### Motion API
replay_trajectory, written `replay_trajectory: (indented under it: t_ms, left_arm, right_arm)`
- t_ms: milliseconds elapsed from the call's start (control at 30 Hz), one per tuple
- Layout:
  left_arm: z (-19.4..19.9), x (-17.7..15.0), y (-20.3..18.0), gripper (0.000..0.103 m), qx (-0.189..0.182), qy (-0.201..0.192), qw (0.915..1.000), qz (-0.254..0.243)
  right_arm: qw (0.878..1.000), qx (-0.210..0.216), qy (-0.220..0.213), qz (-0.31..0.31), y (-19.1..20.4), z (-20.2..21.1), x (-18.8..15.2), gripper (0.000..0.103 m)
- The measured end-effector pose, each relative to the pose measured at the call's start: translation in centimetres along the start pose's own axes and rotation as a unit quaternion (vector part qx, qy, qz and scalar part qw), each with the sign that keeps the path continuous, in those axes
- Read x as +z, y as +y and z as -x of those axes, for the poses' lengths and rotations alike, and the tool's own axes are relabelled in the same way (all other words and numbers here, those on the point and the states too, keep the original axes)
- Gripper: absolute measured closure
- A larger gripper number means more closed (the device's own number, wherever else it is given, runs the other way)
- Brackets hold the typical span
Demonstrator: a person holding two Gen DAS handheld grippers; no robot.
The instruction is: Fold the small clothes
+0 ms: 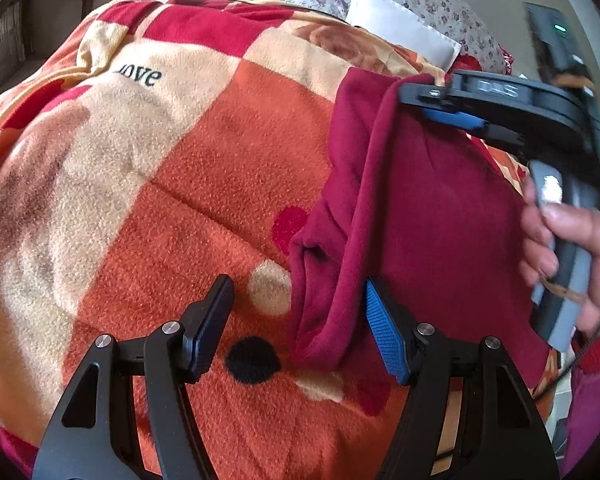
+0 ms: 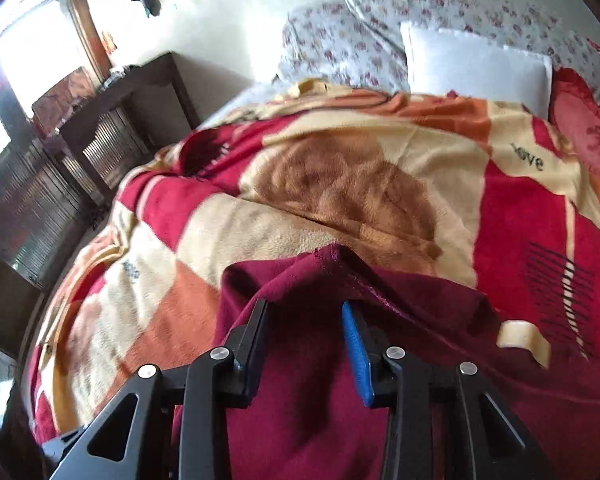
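Left claw (image 1: 296, 320) gapes beside the maroon garment's (image 1: 440, 200) folded edge; right claw (image 2: 306, 344) stands part-open over it.

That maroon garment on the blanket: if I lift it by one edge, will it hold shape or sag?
Likely sag: the maroon garment already drapes in soft folds where it is bunched near the right tongs. It looks like thick fleece, so probably light but bulky. On the fuzzy blanket it may cling rather than slide.

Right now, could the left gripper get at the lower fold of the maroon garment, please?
Probably yes: the left gripper stands open, the maroon garment's lower fold lies between its fingers, nothing covering it.
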State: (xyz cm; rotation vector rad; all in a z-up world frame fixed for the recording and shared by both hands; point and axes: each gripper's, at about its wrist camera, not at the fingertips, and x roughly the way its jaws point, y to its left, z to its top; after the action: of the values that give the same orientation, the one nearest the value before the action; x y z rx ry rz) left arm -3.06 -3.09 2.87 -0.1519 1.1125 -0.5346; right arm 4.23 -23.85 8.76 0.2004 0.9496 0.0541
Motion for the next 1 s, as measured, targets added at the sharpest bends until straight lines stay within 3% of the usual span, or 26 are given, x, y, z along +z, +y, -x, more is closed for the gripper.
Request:
replay_trajectory:
  t_ms: [133,400,500,800,933,967,1000]
  left_arm:
    - [-0.4,0.2,0.2,0.036,-0.003,-0.003,1.0000,0.005]
    - [-0.7,0.5,0.2,0.036,-0.009,-0.008,0.9999,0.005]
    - [-0.7,0.4,0.3,0.036,-0.009,-0.011,0.9999,0.004]
    - [-0.6,-0.2,0.4,0.036,-0.009,-0.019,0.9998,-0.005]
    - [-0.3,-0.2,0.6,0.036,-0.016,-0.019,0.9996,-0.010]
    - [-0.2,-0.2,0.7,0.036,-0.017,-0.019,0.9996,-0.011]
    - [0.0,-0.1,0.8,0.036,-0.018,-0.019,0.9996,-0.013]
  right_arm:
    - [1.000,-0.012,0.009,0.001,0.1,-1.9,0.6,0.066]
    - [0.998,-0.012,0.056,-0.026,1.4,-1.1,1.0,0.055]
    - [0.998,-0.025,0.061,-0.012,2.8,-1.8,0.8,0.036]
    - [0.984,-0.148,0.074,0.068,7.1,-5.4,-0.1,0.012]
    - [0.979,-0.167,0.061,0.102,7.3,-5.7,-0.8,0.014]
    - [0.979,-0.166,0.056,0.106,7.0,-5.4,-0.9,0.019]
    - [0.978,-0.170,0.052,0.107,6.8,-5.0,-0.9,0.034]
